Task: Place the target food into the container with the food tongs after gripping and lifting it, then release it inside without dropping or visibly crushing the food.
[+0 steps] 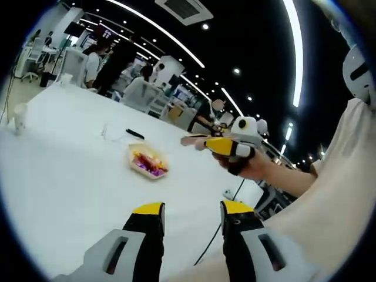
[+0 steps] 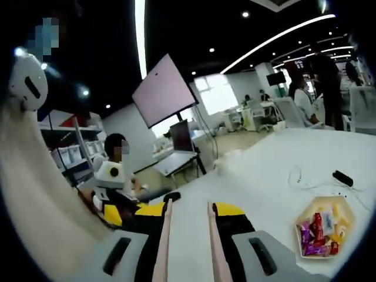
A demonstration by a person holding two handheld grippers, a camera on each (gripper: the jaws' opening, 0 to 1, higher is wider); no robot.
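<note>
White table (image 1: 70,176): candy tray (image 1: 148,161), cup (image 1: 20,118), black object (image 1: 134,134).

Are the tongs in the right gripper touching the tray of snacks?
Apart. In the left gripper view, the tongs held by the right gripper hang above the table, clear of the tray.

light: ceiling strip lamps (image 1: 294,47), bright | white table (image 1: 64,176) glares | soft blur | edges fisheye-bent
</note>
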